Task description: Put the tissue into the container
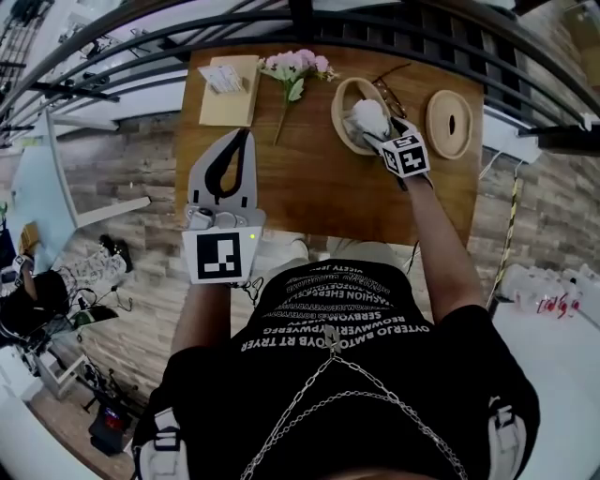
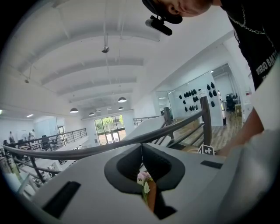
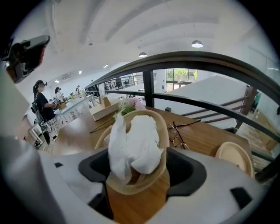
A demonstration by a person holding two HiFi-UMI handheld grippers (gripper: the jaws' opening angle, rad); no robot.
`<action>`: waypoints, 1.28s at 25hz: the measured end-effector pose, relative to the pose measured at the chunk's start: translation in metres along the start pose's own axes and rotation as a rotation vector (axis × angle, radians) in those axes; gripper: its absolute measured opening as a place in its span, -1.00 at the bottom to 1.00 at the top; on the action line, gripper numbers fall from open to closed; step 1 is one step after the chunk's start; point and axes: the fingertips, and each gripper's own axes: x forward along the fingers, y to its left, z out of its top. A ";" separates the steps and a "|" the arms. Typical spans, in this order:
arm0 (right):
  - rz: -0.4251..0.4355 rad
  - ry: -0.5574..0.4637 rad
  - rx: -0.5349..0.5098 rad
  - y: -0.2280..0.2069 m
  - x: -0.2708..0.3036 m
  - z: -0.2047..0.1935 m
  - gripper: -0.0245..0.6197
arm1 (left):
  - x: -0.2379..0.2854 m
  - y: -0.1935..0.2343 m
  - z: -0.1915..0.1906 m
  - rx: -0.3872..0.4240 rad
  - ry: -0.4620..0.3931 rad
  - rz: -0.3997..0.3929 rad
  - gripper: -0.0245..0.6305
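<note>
A crumpled white tissue [image 1: 367, 116] stands in the oval wooden container [image 1: 341, 120] at the table's far right. In the right gripper view the tissue [image 3: 133, 144] rises above the container's rim [image 3: 162, 164], one fold drooping over its near left edge. My right gripper [image 1: 377, 137] is just in front of the container, its jaws spread wide on either side [image 3: 140, 165], and the pads do not press the tissue. My left gripper [image 1: 244, 139] rests over the table's near left, jaws together [image 2: 141, 151], with nothing in them.
A round wooden lid [image 1: 449, 122] with a slot lies right of the container. Glasses [image 1: 389, 94] lie behind it. Pink flowers [image 1: 295, 66] and a tissue box [image 1: 227, 86] sit at the far left. A dark railing [image 1: 394, 28] runs behind the table [image 1: 309, 187].
</note>
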 end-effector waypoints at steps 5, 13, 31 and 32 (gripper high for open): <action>-0.029 -0.040 0.017 0.001 -0.031 0.005 0.17 | -0.015 0.000 0.004 0.006 -0.007 -0.007 -0.84; -0.204 -0.282 -0.057 0.016 -0.136 0.059 -0.87 | -0.035 0.001 0.016 0.016 -0.058 -0.026 -0.84; -0.359 -0.627 -0.089 0.117 -0.356 0.109 -0.88 | -0.099 0.009 0.046 -0.027 -0.183 -0.069 -0.84; -0.350 -0.637 -0.080 0.124 -0.359 0.110 -0.88 | -0.100 0.008 0.045 -0.031 -0.183 -0.077 -0.84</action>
